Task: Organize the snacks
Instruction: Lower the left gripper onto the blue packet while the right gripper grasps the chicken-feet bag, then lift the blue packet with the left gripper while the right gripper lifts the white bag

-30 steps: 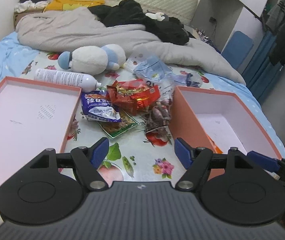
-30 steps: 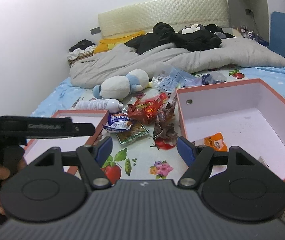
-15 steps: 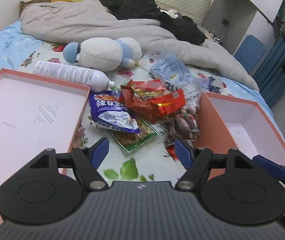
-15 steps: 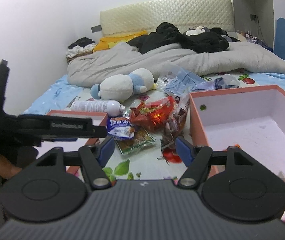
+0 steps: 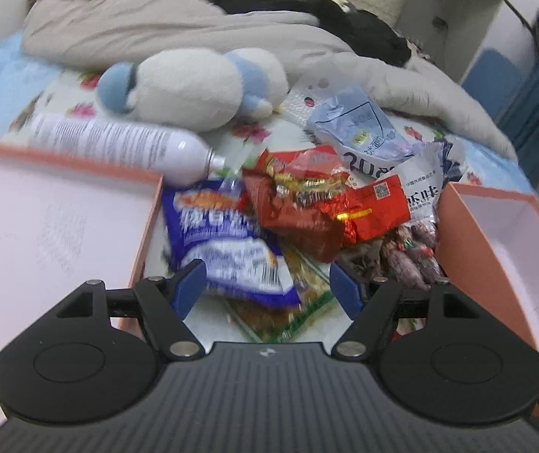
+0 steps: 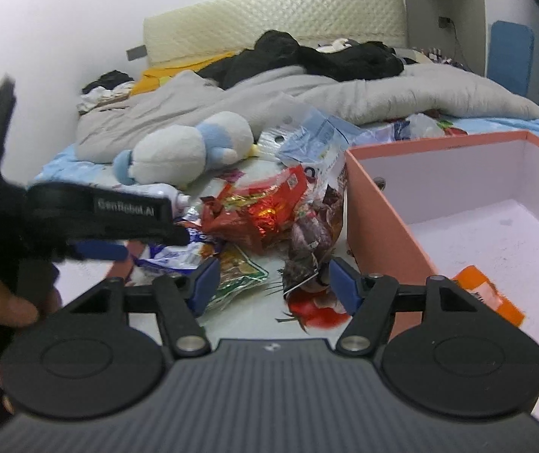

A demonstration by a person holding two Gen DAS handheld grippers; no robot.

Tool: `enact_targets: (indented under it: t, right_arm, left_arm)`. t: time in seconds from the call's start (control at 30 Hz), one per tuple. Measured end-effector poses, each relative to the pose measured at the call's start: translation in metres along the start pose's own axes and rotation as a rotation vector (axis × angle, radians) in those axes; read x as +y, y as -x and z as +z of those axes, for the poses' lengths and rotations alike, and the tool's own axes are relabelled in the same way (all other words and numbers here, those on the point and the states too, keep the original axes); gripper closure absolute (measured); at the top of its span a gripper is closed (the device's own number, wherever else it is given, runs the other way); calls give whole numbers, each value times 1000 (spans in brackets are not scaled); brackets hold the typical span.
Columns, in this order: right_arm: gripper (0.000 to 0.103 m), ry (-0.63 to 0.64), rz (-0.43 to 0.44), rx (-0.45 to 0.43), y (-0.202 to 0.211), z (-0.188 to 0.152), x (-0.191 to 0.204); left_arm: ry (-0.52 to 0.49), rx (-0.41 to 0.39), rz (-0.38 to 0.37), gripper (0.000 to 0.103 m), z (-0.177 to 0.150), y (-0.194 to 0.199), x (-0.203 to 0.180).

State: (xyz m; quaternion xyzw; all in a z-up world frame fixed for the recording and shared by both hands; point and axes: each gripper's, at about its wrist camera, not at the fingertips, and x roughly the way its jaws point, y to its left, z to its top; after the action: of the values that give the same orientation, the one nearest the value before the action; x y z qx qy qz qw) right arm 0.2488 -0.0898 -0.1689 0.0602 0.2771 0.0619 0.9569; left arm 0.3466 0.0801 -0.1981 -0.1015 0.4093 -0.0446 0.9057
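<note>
A pile of snack packets lies on the bed between two orange boxes. My left gripper [image 5: 267, 285] is open and empty, its fingers straddling the near edge of a blue-and-white packet [image 5: 224, 241] that lies over a green packet [image 5: 292, 313]. A red packet [image 5: 314, 204], a clear bag of dark wrapped snacks [image 5: 409, 253] and a pale blue pouch [image 5: 360, 128] lie beyond. My right gripper [image 6: 269, 281] is open and empty, just short of the dark snack bag [image 6: 309, 241] and the green packet [image 6: 237, 275]. The deep orange box [image 6: 379, 222] holds an orange packet [image 6: 486, 294].
A shallow orange lid [image 5: 144, 226] lies left of the pile. A white spray can [image 5: 118, 143] and a white-and-blue plush toy [image 5: 193, 87] lie behind it. A grey duvet [image 5: 156, 30] and dark clothes [image 5: 307, 3] cover the far bed. The left gripper's body [image 6: 80, 215] crosses the right view.
Both grippers have moved forward toward the snack pile. The left one now reaches the blue-and-white packet. Both stay open.
</note>
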Motion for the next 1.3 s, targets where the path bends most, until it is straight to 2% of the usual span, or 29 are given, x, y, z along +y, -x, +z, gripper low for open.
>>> enact_targets:
  t: [0.13,0.23,0.33,0.47,0.67,0.73,0.83,0.9,0.93,1.03,1.3]
  right_arm:
    - [36,-45,-22,12,-22,-1,1]
    - [36,-71,-41,14,-35,1,0]
    - [51,-99,-67,22,-48,2,-1]
    - [51,-92,-99,35,-59,1,0]
    - [50,-140,-151,48,-66,1,-5]
    - [50,-158,-135,64,-74,2,-7]
    - [51,-140,-132,35,-81,3,-5]
    - [57,-106,-142,26,-85,3,-2]
    - [64,-75,-161,20,-86,3,0]
    - [69,-10,-183,7,-88,2,4]
    - [76,15,-170,20,-68,-1,3]
  left_arm:
    - [-54,82,41,27,13,-31,-7]
    - [-88,114,72,27,18,-47,-9]
    - [-111,146,99,27,26,-58,-10]
    - [-144,166,131,27,34,-69,-11]
    - [-157,219,157,27,28,-89,-7]
    - [-150,221,158,27,26,-92,-5]
    - [-147,224,158,28,26,-92,-4]
    - [-151,226,164,31,25,-92,-4]
    - [-149,228,161,35,24,-92,-4]
    - [-132,230,129,50,23,-89,-5]
    - [-154,200,128,82,15,-73,-17]
